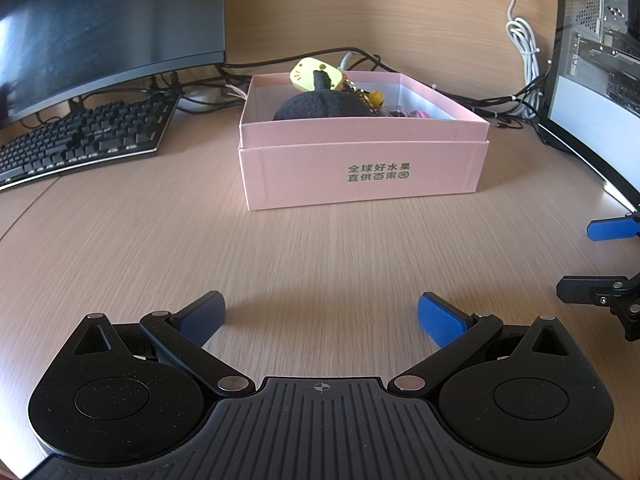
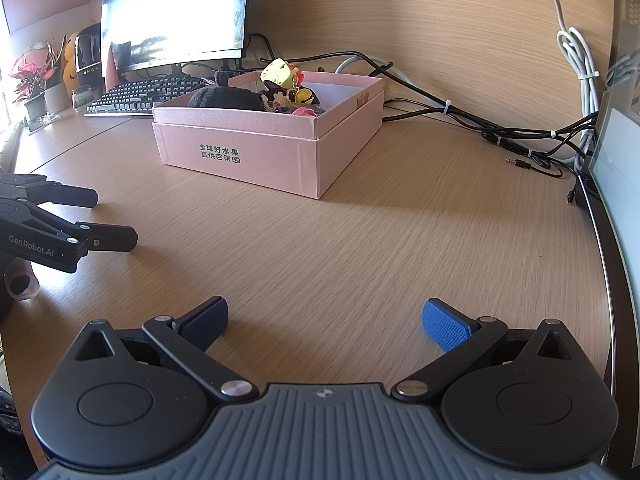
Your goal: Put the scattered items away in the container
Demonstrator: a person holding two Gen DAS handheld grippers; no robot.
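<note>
A: Wood-grain desk, office corner. Jaws first?

B: Left gripper: jaws spread wide, nothing btwn them, low over bare desk, well short of the box. Right gripper: same, wide apart, holding nothing. The two sit side by side, apart, both facing the box.

A: And the container?

B: Pink box, green print on the front, out ahead of both grippers. Inside: black plush, yellow toy poking above the far rim, small yellow bell charm, bits of pink stuff. Can't ID the smaller pieces.

A: Anything loose left?

B: None that I can see on the desk in either view. Looks like tidying is done or v. near done; can't rule out smth outside the frames.

A: Rest of the room?

B: Dark monitor back left w/ black keyboard under it. Black cables trail behind the box, white cord bundled on the wood wall, audio jack lying loose. PC case at right. Potted red plant by the bright far left edge.
</note>
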